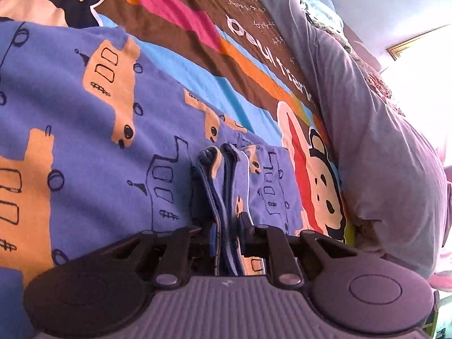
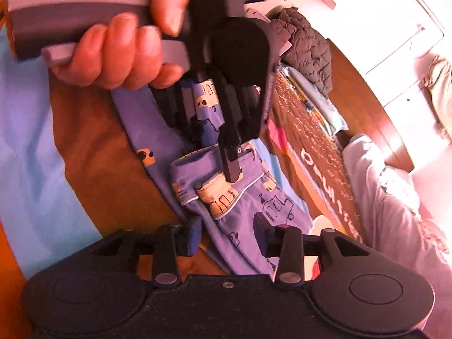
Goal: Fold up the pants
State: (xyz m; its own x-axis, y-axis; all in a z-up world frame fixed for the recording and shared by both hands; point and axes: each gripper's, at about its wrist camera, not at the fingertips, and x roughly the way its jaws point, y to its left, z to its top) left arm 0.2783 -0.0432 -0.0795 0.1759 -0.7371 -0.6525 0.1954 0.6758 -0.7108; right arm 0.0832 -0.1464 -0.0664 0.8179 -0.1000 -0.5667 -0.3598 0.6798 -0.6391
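The pants (image 1: 93, 107) are blue with orange bus prints and lie on a colourful cartoon blanket (image 1: 197, 22). My left gripper (image 1: 226, 231) is shut on a bunched edge of the pants, with layered hems standing up between its fingers. In the right wrist view the same left gripper (image 2: 230, 166), held in a hand, pinches the pants' (image 2: 254, 217) folded edge from above. My right gripper (image 2: 227, 237) is open, with a strip of the pants lying between its spread fingers; the left fingertip (image 2: 195, 236) has a blue pad.
A grey-lilac quilt roll (image 1: 381, 147) runs along the blanket's right side. In the right wrist view a dark puffer jacket (image 2: 308, 48) and folded cloth lie at the far end, next to a wooden bed frame (image 2: 364, 104) and a white cabinet (image 2: 389, 36).
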